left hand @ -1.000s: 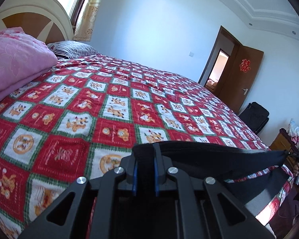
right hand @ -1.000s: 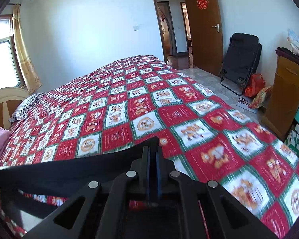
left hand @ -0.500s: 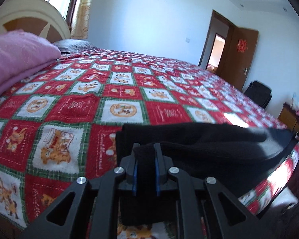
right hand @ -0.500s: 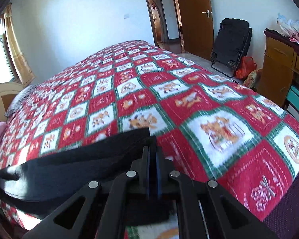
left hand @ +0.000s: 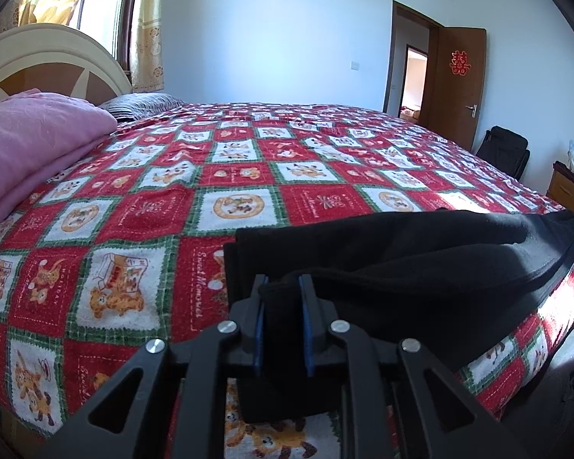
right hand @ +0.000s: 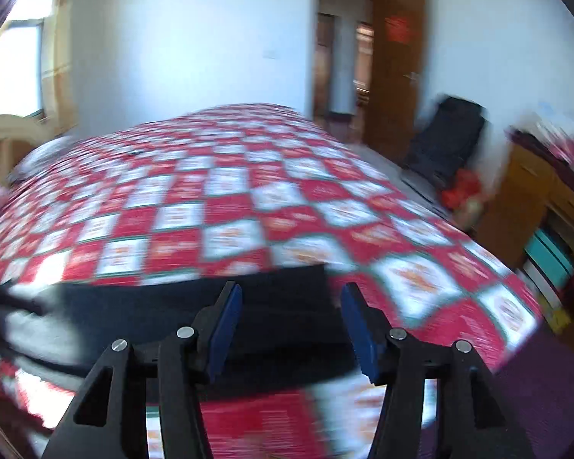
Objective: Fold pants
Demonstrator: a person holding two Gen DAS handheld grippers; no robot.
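The black pants [left hand: 421,267] lie folded near the front edge of the bed with the red checked cover [left hand: 229,176]. In the left wrist view a bunched corner of them fills the gap between the blue pads of my left gripper [left hand: 281,287]. The pads still touch the cloth while the jaws are opening. The right wrist view is blurred by motion. There my right gripper [right hand: 292,294] is open and still opening, its pads clear of the cloth. The pants [right hand: 172,306] lie flat on the cover [right hand: 229,210] under and beyond its fingertips.
A folded pink blanket [left hand: 30,141] and a striped pillow [left hand: 141,101] lie by the headboard [left hand: 49,57] at the left. A brown door [left hand: 459,80] stands open at the far right. A black folding chair [right hand: 451,134] and a wooden cabinet [right hand: 535,199] stand right of the bed.
Both grippers lowered the stretched pants onto the bed. The right gripper then let go, opened wide and moved off fast. The left gripper's pads have spread slightly around the cloth.
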